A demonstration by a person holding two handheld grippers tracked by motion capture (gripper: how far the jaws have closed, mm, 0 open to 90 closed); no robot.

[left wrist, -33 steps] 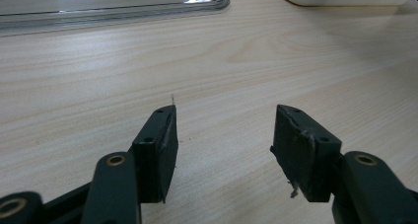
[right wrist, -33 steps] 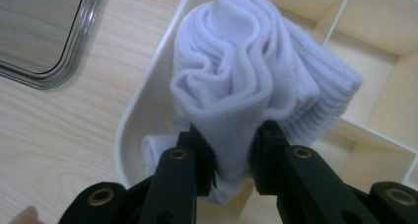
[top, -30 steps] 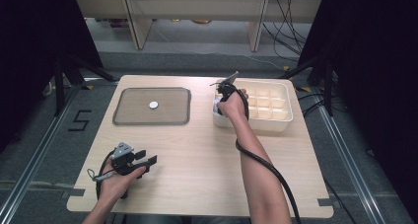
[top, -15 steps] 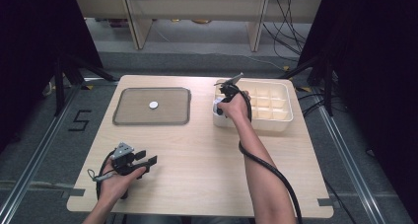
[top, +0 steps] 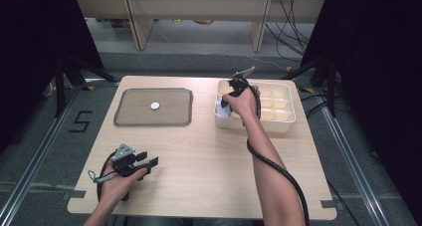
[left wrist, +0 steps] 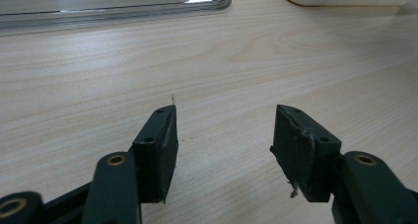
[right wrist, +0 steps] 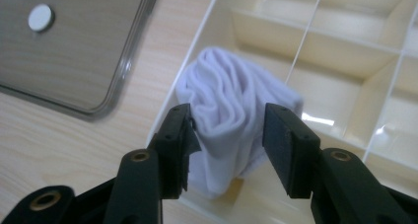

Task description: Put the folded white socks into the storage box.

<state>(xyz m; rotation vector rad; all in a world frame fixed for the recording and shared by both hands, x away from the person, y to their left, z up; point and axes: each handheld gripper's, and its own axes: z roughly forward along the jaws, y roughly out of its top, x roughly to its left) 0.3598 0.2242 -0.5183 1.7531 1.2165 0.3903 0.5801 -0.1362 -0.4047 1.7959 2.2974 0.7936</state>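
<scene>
Cloth: soft white rolled cloth (right wrist: pixel 236 120) stands in the near-left compartment of the cream divided box (top: pixel 283 117).
Right tongs (right wrist: pixel 227 135): jaws just opening, cloth between them, pads loosening.
Left tongs (left wrist: pixel 224 140): agape, empty, above pale woodgrain desk (left wrist: pixel 246 61).

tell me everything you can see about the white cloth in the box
The cloth is white, soft, knit-looking fabric, rolled or bunched into a bundle with lengthwise folds. It sits in a corner compartment of the cream divided box, the corner nearest the tray, leaning on the outer wall. The right gripper has just been opening; its jaws stand on either side of the bundle, the left one at its edge, the other apart from it.
</scene>
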